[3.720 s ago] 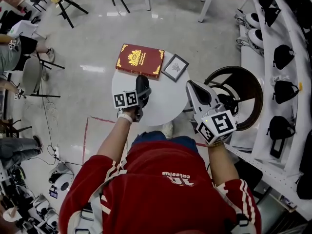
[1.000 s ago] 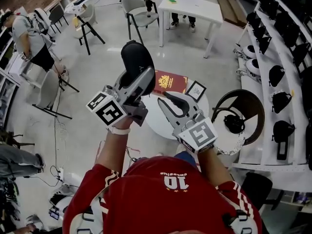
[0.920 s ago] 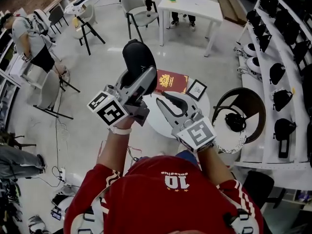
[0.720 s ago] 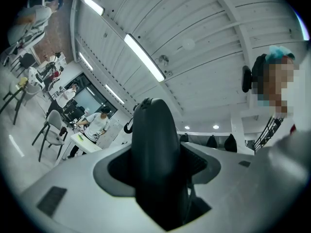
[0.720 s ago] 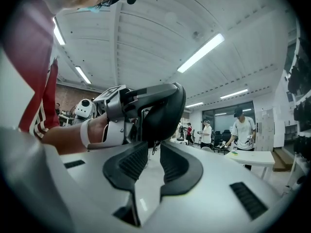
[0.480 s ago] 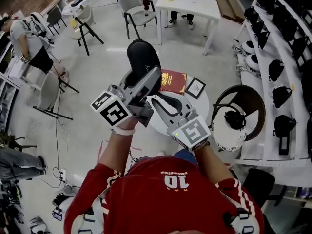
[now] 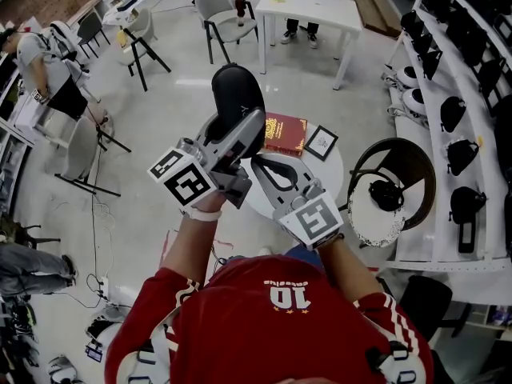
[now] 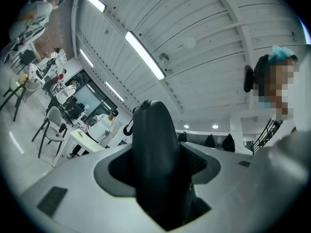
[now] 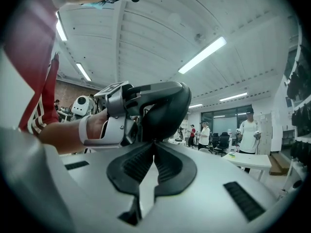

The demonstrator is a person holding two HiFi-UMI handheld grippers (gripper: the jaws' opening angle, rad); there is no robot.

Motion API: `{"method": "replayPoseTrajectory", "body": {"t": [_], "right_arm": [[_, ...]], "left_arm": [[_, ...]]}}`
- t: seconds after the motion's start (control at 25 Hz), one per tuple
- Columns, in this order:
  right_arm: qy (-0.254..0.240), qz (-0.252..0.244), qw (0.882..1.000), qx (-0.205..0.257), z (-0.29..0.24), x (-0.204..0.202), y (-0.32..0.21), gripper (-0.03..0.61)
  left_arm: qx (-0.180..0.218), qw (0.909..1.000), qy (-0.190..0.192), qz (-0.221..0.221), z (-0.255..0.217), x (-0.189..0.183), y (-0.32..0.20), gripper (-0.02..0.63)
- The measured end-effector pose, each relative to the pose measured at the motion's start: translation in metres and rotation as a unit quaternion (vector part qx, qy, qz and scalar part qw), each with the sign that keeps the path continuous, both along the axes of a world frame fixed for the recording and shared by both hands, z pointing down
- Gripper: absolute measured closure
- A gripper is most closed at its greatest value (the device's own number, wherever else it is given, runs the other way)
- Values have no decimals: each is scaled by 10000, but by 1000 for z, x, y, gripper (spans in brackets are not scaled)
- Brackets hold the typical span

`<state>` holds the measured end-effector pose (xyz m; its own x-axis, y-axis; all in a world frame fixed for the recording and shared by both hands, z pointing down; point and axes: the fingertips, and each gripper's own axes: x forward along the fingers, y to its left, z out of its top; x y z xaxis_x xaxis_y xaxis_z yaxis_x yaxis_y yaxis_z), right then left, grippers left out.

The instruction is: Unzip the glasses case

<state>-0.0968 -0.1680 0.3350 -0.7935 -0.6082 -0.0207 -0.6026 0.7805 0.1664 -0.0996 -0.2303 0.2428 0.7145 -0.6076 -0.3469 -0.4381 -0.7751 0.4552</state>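
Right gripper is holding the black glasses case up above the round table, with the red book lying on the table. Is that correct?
Not quite. It is the left gripper that holds the black glasses case up above the round table. The left gripper view shows the case clamped between its jaws. The red book does lie on the table.

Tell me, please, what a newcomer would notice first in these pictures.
The black glasses case is held high, clamped in the left gripper, above a round white table. The right gripper, its jaws together, points at the case's lower edge. A red book lies on the table.
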Motion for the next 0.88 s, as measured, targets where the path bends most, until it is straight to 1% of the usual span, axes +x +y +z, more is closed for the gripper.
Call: {"method": "replayPoseTrajectory", "body": {"t": [0.12,0.4,0.56,0.88], "right_arm": [[88,36,9999,42,1,-2,1,560],[274,160,9993,183,5,2,1,561],[283,286,9991,138,4,5,-5,561],[463,465,9973,320,-2,17,-14,561]], "left_arm": [[7,9999,-114,-16,2,-1,1,337],[-58,9998,-165,8,10,-4,0,339],[-160,9997,-161,37,15,-9,-3,339],[-260,9992,-204,236,24,-5,-1,339]]}}
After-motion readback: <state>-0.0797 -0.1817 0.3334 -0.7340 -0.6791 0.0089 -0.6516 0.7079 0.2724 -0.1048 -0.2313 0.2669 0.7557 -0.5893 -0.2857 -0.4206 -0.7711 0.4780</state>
